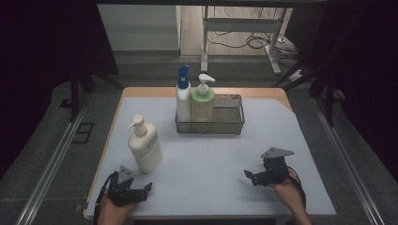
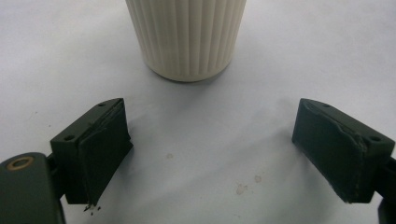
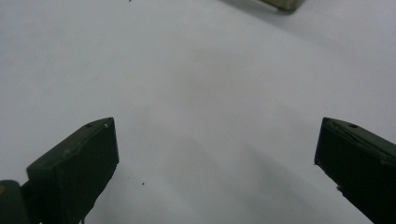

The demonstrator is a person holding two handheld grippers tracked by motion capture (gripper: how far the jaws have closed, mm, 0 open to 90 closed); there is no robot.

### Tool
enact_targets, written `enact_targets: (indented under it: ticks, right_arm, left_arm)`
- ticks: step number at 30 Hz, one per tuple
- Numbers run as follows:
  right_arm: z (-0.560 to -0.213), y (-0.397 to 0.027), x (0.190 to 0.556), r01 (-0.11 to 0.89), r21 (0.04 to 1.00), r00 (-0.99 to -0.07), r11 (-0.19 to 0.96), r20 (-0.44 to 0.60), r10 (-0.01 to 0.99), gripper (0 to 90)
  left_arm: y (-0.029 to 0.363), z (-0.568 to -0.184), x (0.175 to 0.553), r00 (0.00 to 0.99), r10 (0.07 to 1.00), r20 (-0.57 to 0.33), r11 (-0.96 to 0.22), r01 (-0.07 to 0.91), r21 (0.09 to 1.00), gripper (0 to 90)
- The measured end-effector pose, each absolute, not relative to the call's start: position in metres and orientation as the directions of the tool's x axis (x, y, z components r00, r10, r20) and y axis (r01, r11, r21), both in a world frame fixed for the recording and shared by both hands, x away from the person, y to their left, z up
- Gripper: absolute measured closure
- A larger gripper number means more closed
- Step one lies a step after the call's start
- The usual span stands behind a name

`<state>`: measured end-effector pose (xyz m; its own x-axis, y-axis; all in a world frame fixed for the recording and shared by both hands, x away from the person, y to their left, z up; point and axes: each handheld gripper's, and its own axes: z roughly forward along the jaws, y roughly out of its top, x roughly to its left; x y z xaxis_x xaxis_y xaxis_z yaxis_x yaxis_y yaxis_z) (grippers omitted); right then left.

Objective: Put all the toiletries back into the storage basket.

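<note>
Left claw spread wide just short of the cream pump bottle, ready to straddle it; right claw likewise released, empty.

High view dim, grainy; frame corners and sides nearly black. Mat evenly lit from above, soft short shadows under bottles. Brightest patch top centre, floor beyond table. Gripper views brighter, washed-out white surface, faint diffuse shadows below jaws. Ribbed bottle fairly sharp; upper right of right gripper view blurred.
</note>
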<state>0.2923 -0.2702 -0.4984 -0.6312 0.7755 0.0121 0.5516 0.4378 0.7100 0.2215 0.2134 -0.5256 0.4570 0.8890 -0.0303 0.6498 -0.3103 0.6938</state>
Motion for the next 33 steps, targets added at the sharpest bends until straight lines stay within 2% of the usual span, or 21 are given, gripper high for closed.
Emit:
enact_targets:
  ticks: [13, 23, 33]
  right_arm:
    - [-0.522, -0.271, 0.289, 0.570, 0.685, -0.628, 0.453, 0.008, 0.778, 0.0]
    - [-0.522, -0.271, 0.289, 0.567, 0.688, -0.629, 0.453, 0.007, 0.777, 0.0]
    - [-0.523, -0.271, 0.289, 0.566, 0.689, -0.629, 0.452, 0.007, 0.777, 0.0]
  left_arm:
    - [0.215, -0.524, 0.222, 0.452, 0.891, -0.037, -0.303, 0.654, 0.693, 12.6]
    - [0.221, -0.520, 0.222, 0.447, 0.893, -0.055, -0.290, 0.664, 0.690, 23.4]
    - [0.230, -0.512, 0.221, 0.442, 0.893, -0.081, -0.268, 0.669, 0.694, 43.8]
